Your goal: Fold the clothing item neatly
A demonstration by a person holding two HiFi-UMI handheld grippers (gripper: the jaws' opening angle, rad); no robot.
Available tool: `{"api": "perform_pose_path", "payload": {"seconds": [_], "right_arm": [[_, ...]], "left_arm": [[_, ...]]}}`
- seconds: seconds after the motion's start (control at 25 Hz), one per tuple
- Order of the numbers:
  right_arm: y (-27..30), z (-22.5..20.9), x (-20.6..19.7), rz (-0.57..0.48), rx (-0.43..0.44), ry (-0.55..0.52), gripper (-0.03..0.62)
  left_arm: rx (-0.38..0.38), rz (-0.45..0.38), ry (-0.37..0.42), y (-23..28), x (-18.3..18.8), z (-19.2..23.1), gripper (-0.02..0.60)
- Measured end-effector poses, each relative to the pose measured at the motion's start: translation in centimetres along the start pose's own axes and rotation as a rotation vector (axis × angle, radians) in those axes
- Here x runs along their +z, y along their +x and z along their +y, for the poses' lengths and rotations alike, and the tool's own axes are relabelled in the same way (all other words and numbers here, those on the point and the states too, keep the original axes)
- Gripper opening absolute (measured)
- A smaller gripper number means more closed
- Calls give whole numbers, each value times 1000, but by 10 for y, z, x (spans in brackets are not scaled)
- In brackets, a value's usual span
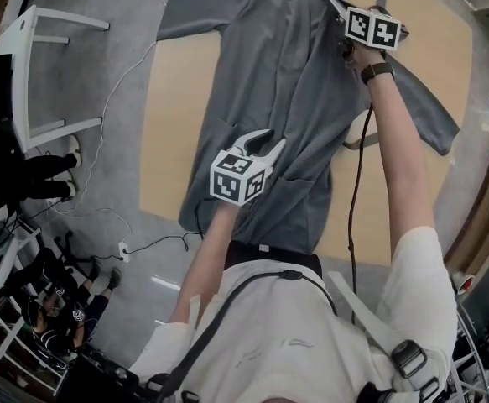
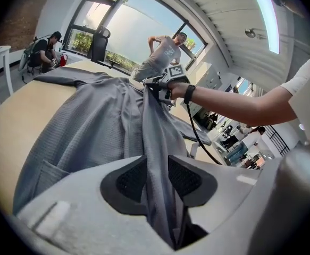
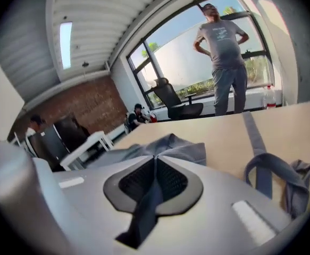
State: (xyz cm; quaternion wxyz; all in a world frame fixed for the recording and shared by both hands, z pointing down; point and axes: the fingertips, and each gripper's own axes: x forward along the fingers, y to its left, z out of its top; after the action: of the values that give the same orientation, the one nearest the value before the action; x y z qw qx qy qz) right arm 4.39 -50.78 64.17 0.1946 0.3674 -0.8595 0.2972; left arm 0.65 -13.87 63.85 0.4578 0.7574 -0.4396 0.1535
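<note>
Though both tight on the grey robe (image 1: 261,65), left hand-held gripper (image 2: 156,166) half apart, right hand-held gripper (image 3: 155,161) nearly together.

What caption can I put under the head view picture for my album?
Left gripper and right gripper each pinch a grey robe spread on a wooden table.

Grey waffle-textured robe (image 1: 286,99), tan wooden table (image 1: 173,116), black-and-white checker-marked gripper cubes (image 1: 239,177)

No word, number or brand can be read anywhere. The marker cube (image 1: 240,177) near centre and the second one (image 1: 371,28) at one o'clock bear only black-and-white squares. A shirt print (image 3: 222,35) at one o'clock is blurred.
</note>
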Motion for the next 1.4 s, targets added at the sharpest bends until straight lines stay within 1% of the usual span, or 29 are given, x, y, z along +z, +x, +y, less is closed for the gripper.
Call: {"api": "perform_pose_path", "payload": {"seconds": [0.08,0.12,0.16,0.2,0.28,0.32,0.36,0.4,0.44,0.52,0.6,0.68,0.76,0.8,0.88,0.96,1.0,1.04,1.12,1.2,1.24,1.4], "right_arm": [[-6,8,29,-85,123,106,23],[-7,10,41,-123,171,144,23],[-6,8,50,-150,194,166,23],[-3,1,54,-158,184,170,25],[11,-17,48,-131,96,150,32],[19,-24,41,-109,53,144,79],[26,-26,36,-90,29,141,193],[30,-25,32,-77,26,136,251],[29,-19,33,-80,37,122,247],[10,-5,40,-125,76,78,227],[-24,6,40,-184,106,55,188],[-61,18,31,-241,114,45,132],[-90,33,12,-269,82,3,98],[-102,39,-2,-262,54,-32,83],[-121,54,-32,-223,12,-85,71],[-140,74,-58,-192,-8,-105,71],[-151,87,-67,-187,-15,-110,69],[-163,101,-73,-188,-22,-112,66],[-186,129,-83,-202,-40,-99,43],[-205,158,-94,-213,-58,-67,23],[-211,172,-100,-215,-67,-51,18],[-218,224,-127,-201,-87,-6,11]], "left_arm": [[6,-13,-2,-4,6,5,130],[10,-18,-2,-5,8,8,130],[14,-21,-1,-5,10,11,130],[18,-22,1,-5,11,12,130],[26,-18,5,-4,10,12,130],[30,-13,8,-3,9,12,130],[35,-7,12,-3,8,12,130],[41,-1,18,-3,7,12,130],[49,3,27,-3,6,12,130],[64,4,51,-5,9,9,130],[74,-11,72,-10,14,3,130],[80,-42,84,-19,20,0,130],[79,-77,98,-29,28,2,129],[74,-90,104,-33,33,3,129],[58,-108,121,-39,40,5,129],[43,-119,151,-45,44,7,127],[37,-122,169,-49,46,8,126],[33,-126,190,-54,47,9,111],[23,-127,240,-64,49,12,45],[8,-114,281,-73,48,19,10],[2,-104,291,-76,46,23,0],[-5,-82,301,-94,37,41,0]]}}
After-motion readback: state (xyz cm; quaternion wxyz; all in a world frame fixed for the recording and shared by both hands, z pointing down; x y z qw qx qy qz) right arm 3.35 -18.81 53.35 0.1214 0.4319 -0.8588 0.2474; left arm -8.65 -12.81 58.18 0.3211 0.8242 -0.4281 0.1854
